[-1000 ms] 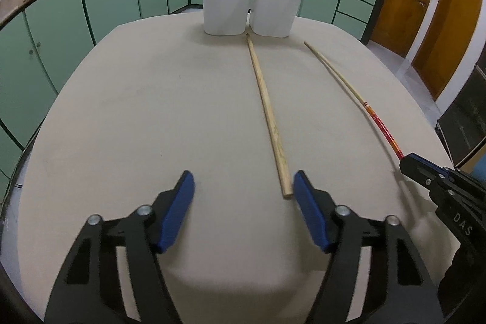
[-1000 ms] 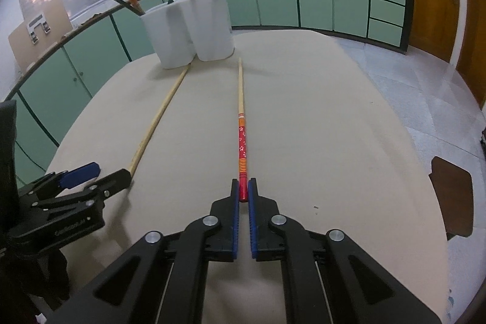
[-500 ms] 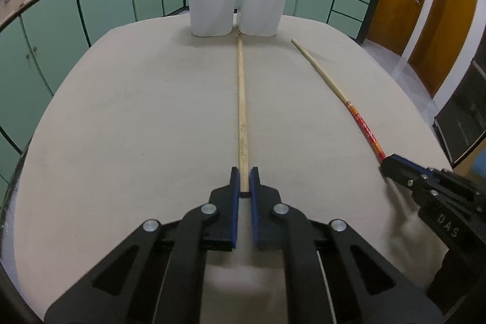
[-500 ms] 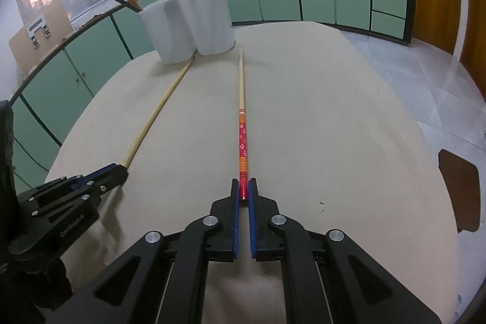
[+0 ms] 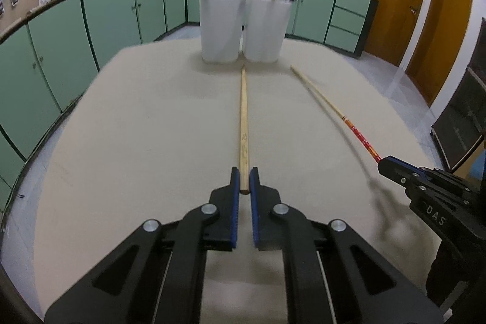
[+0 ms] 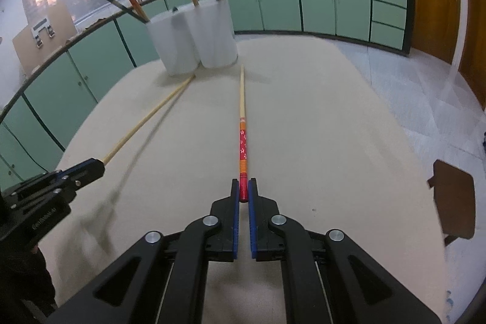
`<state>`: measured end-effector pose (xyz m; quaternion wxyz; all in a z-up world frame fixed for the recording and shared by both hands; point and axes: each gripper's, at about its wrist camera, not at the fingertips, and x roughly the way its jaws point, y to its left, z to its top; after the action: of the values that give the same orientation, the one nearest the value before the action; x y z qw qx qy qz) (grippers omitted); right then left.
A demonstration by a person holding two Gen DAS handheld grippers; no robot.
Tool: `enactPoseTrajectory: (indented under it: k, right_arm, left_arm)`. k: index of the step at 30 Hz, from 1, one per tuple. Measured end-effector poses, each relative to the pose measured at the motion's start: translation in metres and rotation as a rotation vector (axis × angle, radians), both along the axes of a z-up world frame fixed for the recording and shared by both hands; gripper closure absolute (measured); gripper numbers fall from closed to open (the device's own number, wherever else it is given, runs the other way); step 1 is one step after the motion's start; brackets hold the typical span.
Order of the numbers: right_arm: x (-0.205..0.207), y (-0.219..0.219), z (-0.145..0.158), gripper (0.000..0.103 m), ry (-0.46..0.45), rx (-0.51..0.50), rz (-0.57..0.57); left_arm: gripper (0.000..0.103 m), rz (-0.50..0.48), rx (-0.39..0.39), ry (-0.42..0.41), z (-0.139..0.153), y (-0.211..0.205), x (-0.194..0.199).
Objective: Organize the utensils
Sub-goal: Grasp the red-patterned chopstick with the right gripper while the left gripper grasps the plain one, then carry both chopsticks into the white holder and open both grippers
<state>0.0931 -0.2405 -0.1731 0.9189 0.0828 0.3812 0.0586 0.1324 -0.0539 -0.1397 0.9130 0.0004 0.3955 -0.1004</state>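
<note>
Now both claws grip: left gripper (image 5: 244, 182) pinches the plain wooden chopstick (image 5: 244, 123) at frame centre, right gripper (image 6: 243, 190) clamps the red-handled chopstick (image 6: 242, 141), both pointing toward the white holders (image 5: 244, 26) at upper centre.

Plain wooden chopstick (image 5: 244, 123) and red-handled chopstick (image 6: 242, 123) point toward holders (image 5: 245, 25).

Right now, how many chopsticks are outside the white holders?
2. The plain wooden chopstick is in the left gripper, the red-handled chopstick in the right gripper. None seem hidden.
</note>
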Motion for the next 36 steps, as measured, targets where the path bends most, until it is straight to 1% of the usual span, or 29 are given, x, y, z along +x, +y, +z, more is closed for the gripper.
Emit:
enactPoseTrajectory:
  k: [5,10,14,18,23,29,36]
  right_arm:
    - [-0.005,-0.002,0.027,0.097,-0.062,-0.03,0.002]
    - [-0.003,-0.007,0.055,0.097,-0.12,-0.049,0.015]
    - [0.004,-0.008,0.085,0.097,-0.174,-0.078,0.036]
    - [0.015,-0.006,0.111,0.097,-0.211,-0.101,0.066]
    - [0.035,-0.001,0.145,0.097,-0.238,-0.119,0.13]
    - [0.056,0.009,0.175,0.098,-0.227,-0.129,0.218]
    - [0.062,0.016,0.213,0.098,-0.258,-0.157,0.279]
  left_arm:
    - [0.097,0.0,-0.004,-0.084,0.035,0.006,-0.009]
    - [0.097,-0.015,-0.007,-0.162,0.068,0.01,-0.008]
    - [0.097,-0.033,-0.007,-0.231,0.097,0.011,-0.002]
    - [0.097,-0.055,-0.006,-0.275,0.121,0.011,0.011]
    - [0.097,-0.095,-0.019,-0.29,0.142,0.008,0.031]
    - [0.097,-0.137,-0.021,-0.292,0.157,0.005,0.048]
    - [0.097,-0.177,-0.028,-0.312,0.175,0.006,0.055]
